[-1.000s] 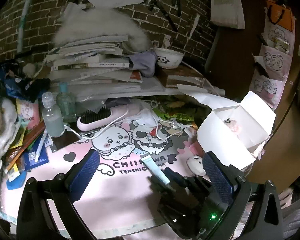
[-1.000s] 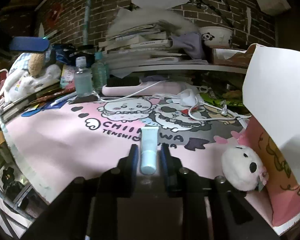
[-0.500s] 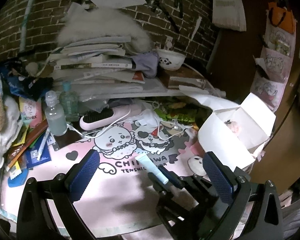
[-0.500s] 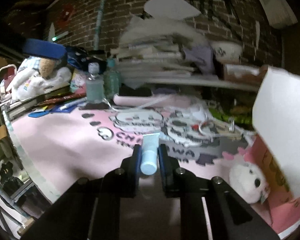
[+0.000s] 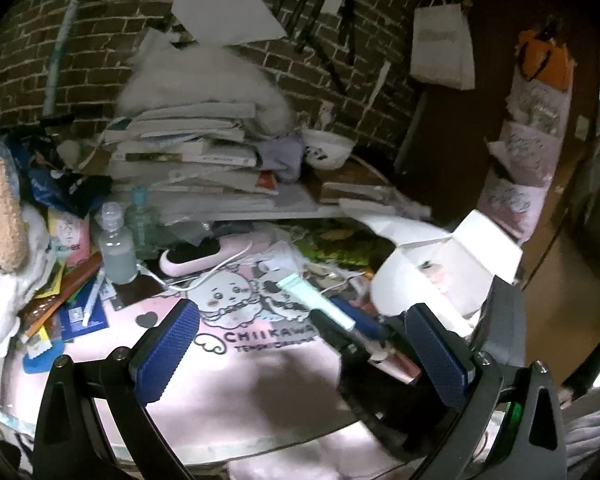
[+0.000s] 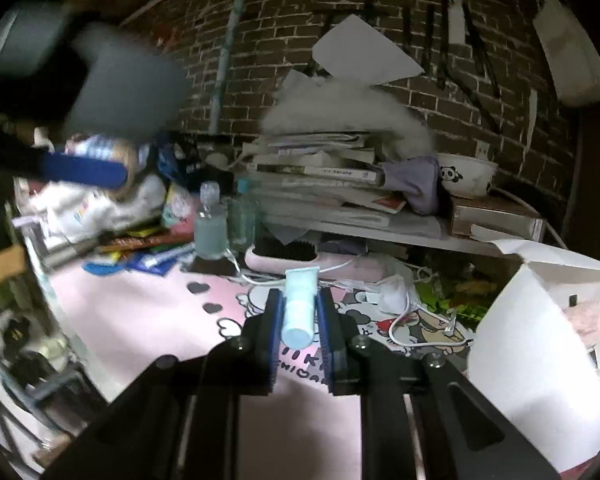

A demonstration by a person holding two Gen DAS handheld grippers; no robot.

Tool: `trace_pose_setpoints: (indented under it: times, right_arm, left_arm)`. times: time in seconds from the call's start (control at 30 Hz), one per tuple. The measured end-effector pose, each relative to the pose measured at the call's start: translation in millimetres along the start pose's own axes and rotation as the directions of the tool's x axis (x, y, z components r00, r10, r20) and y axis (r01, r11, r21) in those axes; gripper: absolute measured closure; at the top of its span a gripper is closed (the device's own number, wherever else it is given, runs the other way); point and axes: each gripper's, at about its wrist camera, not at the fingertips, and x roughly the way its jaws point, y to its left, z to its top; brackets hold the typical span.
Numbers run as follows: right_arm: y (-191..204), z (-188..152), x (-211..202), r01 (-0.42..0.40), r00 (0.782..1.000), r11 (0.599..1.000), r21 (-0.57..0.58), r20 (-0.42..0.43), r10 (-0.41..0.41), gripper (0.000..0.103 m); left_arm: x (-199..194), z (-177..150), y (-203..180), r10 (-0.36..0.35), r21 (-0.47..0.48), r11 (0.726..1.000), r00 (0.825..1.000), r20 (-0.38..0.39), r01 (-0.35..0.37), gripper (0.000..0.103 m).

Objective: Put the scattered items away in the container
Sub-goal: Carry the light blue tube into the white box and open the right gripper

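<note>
My right gripper (image 6: 299,305) is shut on a pale blue-green tube (image 6: 299,304) and holds it in the air above the pink desk mat (image 6: 148,320). The same tube (image 5: 318,300) shows in the left wrist view, held up left of the open white box (image 5: 440,264). That box (image 6: 540,320) stands at the right of the right wrist view, flaps open, with something pink inside. My left gripper (image 5: 300,356) is open and empty above the mat (image 5: 260,380).
A pink hairbrush (image 5: 204,254) with a white cable, two small bottles (image 5: 118,248) and a face mask (image 6: 396,292) lie at the mat's back. A tall stack of books (image 5: 196,160) and a panda bowl (image 6: 466,174) sit on a shelf. Clutter crowds the left edge.
My right gripper has lifted the tube off the mat and carried it up and toward the box. The left gripper has risen a little and stayed open.
</note>
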Motion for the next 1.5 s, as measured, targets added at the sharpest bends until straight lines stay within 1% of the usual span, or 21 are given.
trace_pose_setpoints:
  times: [0.1,0.2,0.27,0.37,0.4,0.47,0.53,0.57,0.67,0.77,0.83,0.93,1.07,1.13,1.23,1.33,1.43,1.5]
  right_arm:
    - [-15,13,-18,-0.007,1.000,1.000,0.017,0.014,0.007,0.088]
    - [-36,28,-33,-0.037,0.999,0.998,0.047,-0.009,0.038,0.088]
    - [-57,37,-40,-0.045,0.997,0.997,0.065,-0.055,0.049,0.088]
    - [-94,45,-47,-0.030,0.990,0.994,0.109,-0.130,0.044,0.088]
    - [-109,46,-49,-0.015,0.987,0.993,0.121,-0.157,0.034,0.088]
    - [-134,46,-53,0.047,0.978,0.992,0.116,-0.206,-0.023,0.088]
    - [-153,44,-54,0.105,0.965,0.989,0.099,-0.252,-0.077,0.088]
    - [-164,42,-52,0.124,0.952,0.988,0.094,-0.291,-0.092,0.088]
    - [-189,38,-42,0.128,0.915,0.986,0.106,-0.396,-0.077,0.088]
    - [-201,33,-36,0.131,0.889,0.986,0.106,-0.452,-0.070,0.088]
    - [-203,31,-34,0.131,0.881,0.987,0.097,-0.469,-0.071,0.088]
    - [-209,30,-35,0.124,0.880,0.984,0.126,-0.472,-0.051,0.088]
    - [-215,32,-36,0.140,0.874,0.981,0.136,-0.482,-0.058,0.088]
    - [-218,31,-39,0.151,0.870,0.979,0.134,-0.489,-0.067,0.088]
    - [-222,28,-38,0.156,0.854,0.978,0.138,-0.517,-0.064,0.088]
    - [-227,25,-37,0.155,0.828,0.979,0.134,-0.558,-0.055,0.088]
    - [-234,24,-34,0.151,0.791,0.978,0.145,-0.611,-0.031,0.088]
    - [-237,24,-31,0.143,0.761,0.979,0.144,-0.648,-0.016,0.088]
  left_arm:
    - [-2,2,-5,0.029,0.020,0.999,1.000,0.008,-0.029,0.000]
    - [1,3,-8,0.018,0.024,1.000,1.000,0.004,-0.019,0.000]
    - [4,3,-10,0.017,0.030,0.999,1.000,0.001,-0.017,0.000]
    - [9,3,-15,0.004,0.040,0.999,1.000,-0.003,-0.004,0.000]
    - [12,3,-16,-0.002,0.044,0.999,1.000,-0.008,0.002,0.000]
    - [16,3,-18,-0.004,0.048,0.999,1.000,-0.013,0.004,0.000]
    - [22,4,-20,-0.007,0.049,0.999,1.000,-0.021,0.009,0.000]
    - [25,3,-21,-0.012,0.049,0.999,1.000,-0.027,0.013,0.000]
    - [36,1,-23,-0.021,0.053,0.998,0.999,-0.050,0.024,0.000]
    - [54,-5,-25,-0.015,0.062,0.998,0.997,-0.081,0.020,0.000]
    - [69,-12,-27,-0.022,0.063,0.998,0.993,-0.112,0.029,0.000]
    - [90,-24,-31,-0.047,0.057,0.997,0.989,-0.143,0.055,0.000]
    - [117,-37,-37,-0.077,0.038,0.996,0.979,-0.187,0.086,0.000]
    - [128,-42,-42,-0.072,0.050,0.995,0.977,-0.201,0.084,0.000]
    - [144,-48,-52,-0.045,0.085,0.994,0.972,-0.231,0.066,0.000]
    - [158,-55,-60,-0.028,0.117,0.991,0.963,-0.269,0.061,0.001]
    - [166,-60,-66,-0.008,0.136,0.989,0.958,-0.288,0.049,0.001]
    - [170,-62,-67,-0.017,0.139,0.988,0.954,-0.299,0.061,0.001]
